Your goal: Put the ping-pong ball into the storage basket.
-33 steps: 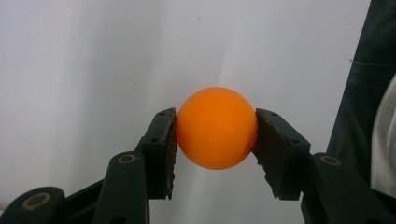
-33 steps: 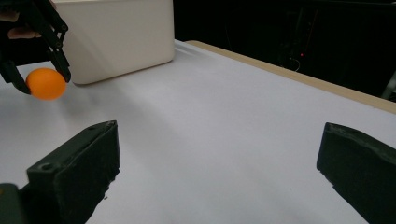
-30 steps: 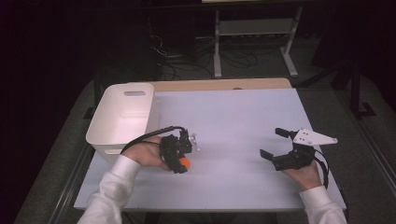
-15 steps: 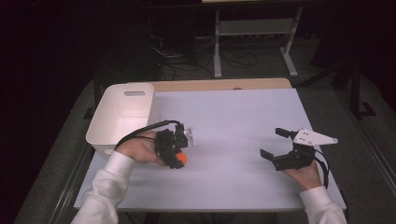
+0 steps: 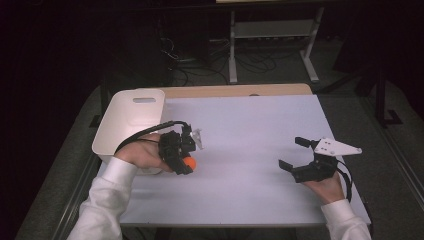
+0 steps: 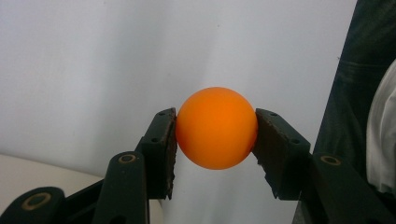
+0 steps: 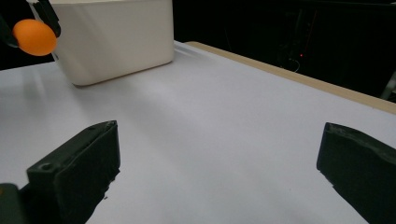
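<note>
Orange ball [image 6: 216, 127] clamped between the two black jaws of the left gripper [image 5: 186, 161]; in the left gripper view both pads press its sides at mid-height, and the ball sits clear of the white surface below. In the high view the same ball shows at the gripper's tip, over the left part of the table [image 5: 250, 130], a little in from the near-left corner. White bin [image 5: 131, 117] stands at the far-left corner, its near wall just beside the left hand [image 5: 145, 154]; from the ball, the bin's open top lies toward the far-left edge, a short way off and higher than the rim only if the hand is raised. A ball has no long axis, so orientation of the grip does not matter; what matters is clearing the bin's near rim. Judgement: the likely next move is a carry over that rim and a release inside. The left side is plainly the nearer one. Right gripper [image 5: 300, 156] rests near the right edge, well apart from the ball and bin, jaws spread wide with nothing between them; the right gripper view confirms bare surface between its pads. Nothing lies on the table between ball and bin. Risk, as judged: the cable [image 5: 140, 135] trailing over the left hand could brush the rim.
</note>
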Motion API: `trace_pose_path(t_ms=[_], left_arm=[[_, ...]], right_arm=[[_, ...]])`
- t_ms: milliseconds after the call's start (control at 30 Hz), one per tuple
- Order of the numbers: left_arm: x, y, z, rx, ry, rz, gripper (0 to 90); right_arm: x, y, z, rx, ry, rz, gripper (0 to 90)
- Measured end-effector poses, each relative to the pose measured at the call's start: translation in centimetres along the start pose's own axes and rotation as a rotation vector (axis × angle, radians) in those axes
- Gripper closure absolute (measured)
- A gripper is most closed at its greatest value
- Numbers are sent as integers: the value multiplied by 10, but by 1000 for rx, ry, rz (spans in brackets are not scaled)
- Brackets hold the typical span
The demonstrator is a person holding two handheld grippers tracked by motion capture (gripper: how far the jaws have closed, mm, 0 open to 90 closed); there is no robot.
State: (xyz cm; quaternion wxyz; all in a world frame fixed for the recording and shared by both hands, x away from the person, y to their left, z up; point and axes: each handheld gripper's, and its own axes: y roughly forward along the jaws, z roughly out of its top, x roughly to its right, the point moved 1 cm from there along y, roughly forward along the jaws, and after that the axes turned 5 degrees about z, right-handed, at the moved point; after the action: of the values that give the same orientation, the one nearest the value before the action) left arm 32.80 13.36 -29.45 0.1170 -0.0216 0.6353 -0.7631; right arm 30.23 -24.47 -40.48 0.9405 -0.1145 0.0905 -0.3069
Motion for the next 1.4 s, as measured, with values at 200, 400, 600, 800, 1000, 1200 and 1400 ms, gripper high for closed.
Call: trace_pose_path(t_ms=[200,400,600,800,1000,1200,1400], left_arm=[[-2,-7,-1,-5,-8,8,506],[-5,-11,-7,-6,-24,12,505],[-9,-16,-10,-11,-19,21,505],[-14,-25,-13,-12,-32,33,505],[-17,-34,-18,-6,-38,42,505],[-19,-41,-24,-9,-42,44,505],[-25,-51,-29,-6,-62,56,505]], right_arm=[[0,0,0,-4,1,1,0],[-1,-1,0,-2,0,0,0],[0,0,0,-2,2,0,0],[0,0,0,-3,3,1,0],[-1,0,0,-2,2,2,0],[-1,1,0,-7,1,2,0],[-1,1,0,-8,5,2,0]])
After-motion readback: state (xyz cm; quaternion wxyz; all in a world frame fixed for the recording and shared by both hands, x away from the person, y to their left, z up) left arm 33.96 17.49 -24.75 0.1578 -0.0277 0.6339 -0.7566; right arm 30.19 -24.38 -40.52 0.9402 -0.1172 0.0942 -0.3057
